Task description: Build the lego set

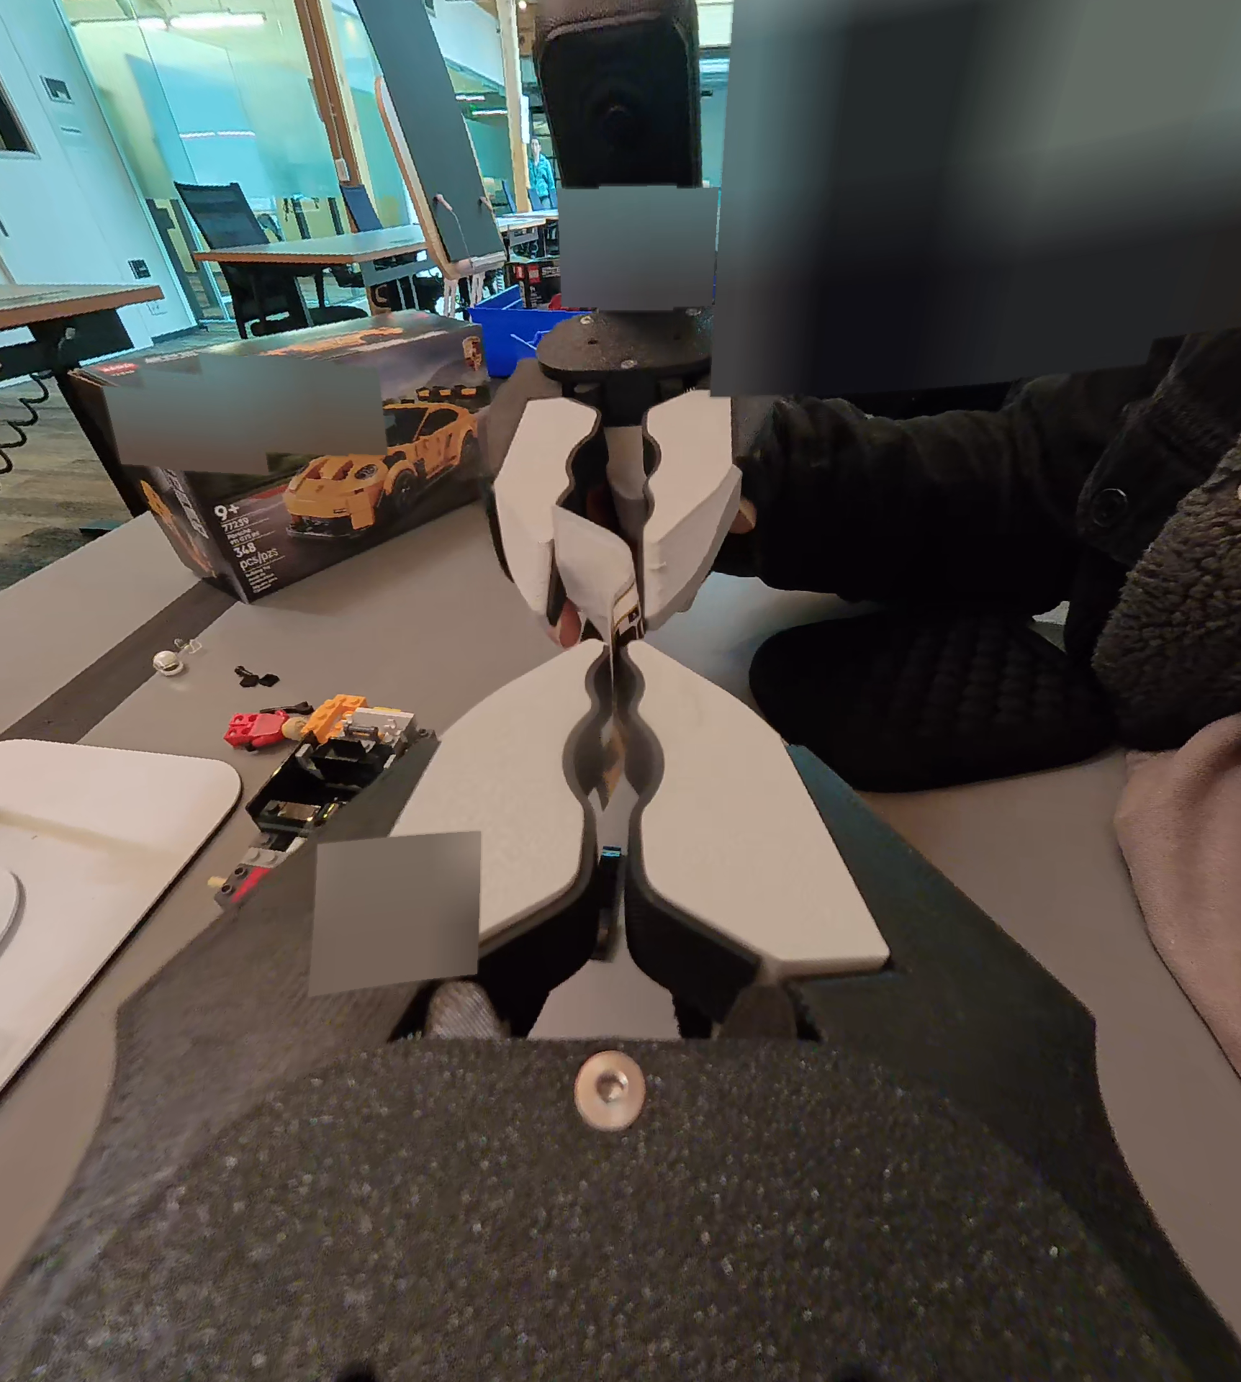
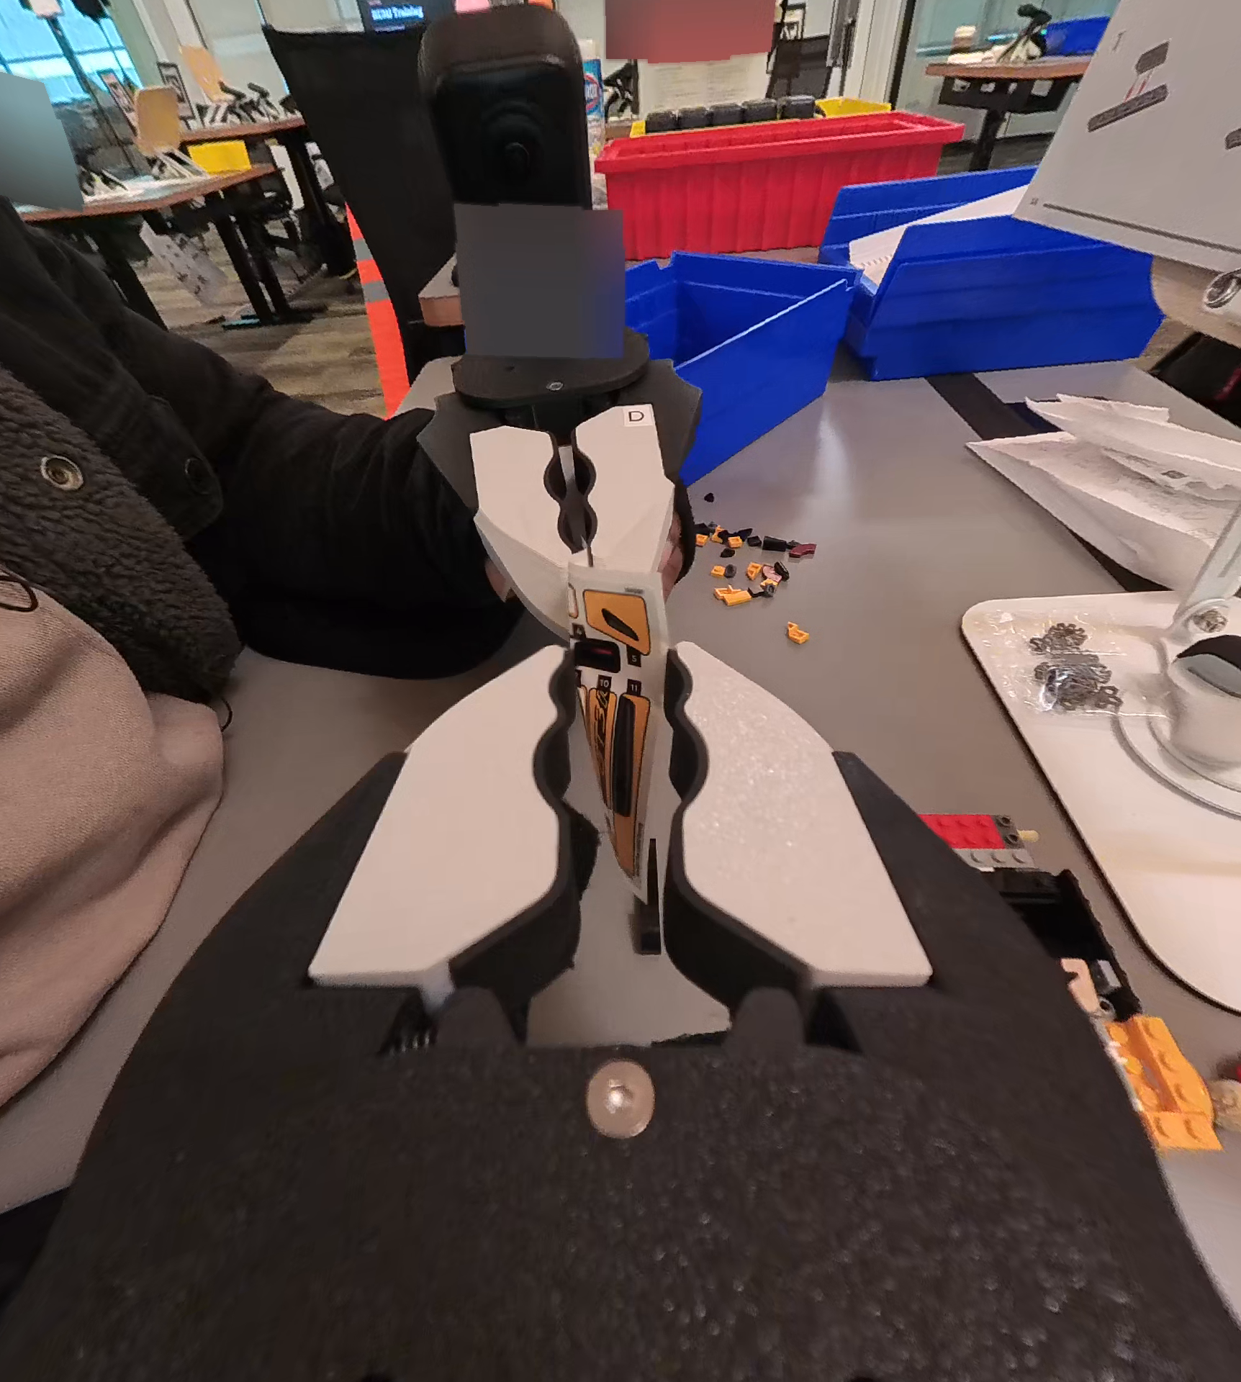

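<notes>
Sticker sheet pinched btwn both: left hand-held gripper clenched on it, right hand-held gripper too.

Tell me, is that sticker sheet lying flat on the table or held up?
Held up. The sticker sheet stands on edge above the grey table, pinched between the left gripper and the right gripper, slightly curved.

We see the sticker sheet only partly: both hand-held grippers' fingers cover its ends. In the left wrist view it shows edge-on, its print unreadable. The left hand-held gripper hides much of the half-built black model. The loose pieces beyond are too small for us to identify. The white stand base is cut off at the picture's right edge.
</notes>
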`<state>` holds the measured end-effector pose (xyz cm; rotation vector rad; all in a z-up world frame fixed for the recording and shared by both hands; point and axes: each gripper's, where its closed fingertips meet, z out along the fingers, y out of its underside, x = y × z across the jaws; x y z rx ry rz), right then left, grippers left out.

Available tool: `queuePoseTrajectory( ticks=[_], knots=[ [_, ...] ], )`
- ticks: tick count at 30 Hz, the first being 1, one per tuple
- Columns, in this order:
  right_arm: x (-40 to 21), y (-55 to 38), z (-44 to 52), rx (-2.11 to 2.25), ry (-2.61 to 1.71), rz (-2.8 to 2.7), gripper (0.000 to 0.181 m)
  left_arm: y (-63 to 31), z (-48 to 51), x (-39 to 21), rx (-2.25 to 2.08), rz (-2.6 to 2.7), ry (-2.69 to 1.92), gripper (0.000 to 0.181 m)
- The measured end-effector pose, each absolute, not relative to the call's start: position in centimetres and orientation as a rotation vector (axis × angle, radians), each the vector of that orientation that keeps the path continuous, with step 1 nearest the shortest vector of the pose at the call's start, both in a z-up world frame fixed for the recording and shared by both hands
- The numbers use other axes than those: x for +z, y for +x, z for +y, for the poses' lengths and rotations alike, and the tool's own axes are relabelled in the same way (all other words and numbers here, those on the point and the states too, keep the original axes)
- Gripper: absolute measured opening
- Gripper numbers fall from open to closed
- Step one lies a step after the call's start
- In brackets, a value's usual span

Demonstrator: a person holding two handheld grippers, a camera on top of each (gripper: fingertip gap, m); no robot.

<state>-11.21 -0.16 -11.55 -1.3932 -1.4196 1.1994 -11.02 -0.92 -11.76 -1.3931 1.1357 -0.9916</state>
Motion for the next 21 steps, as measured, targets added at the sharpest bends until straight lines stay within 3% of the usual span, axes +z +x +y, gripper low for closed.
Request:
queuePoseTrajectory(
  ticks=[21],
  knots=[
    [-10.2,-10.5,2.0,1.066,-1.39,-1.307,0.04,-11.8,0.6,-12.3,-1.005,1.062,-1.456,0.0]
  ],
)
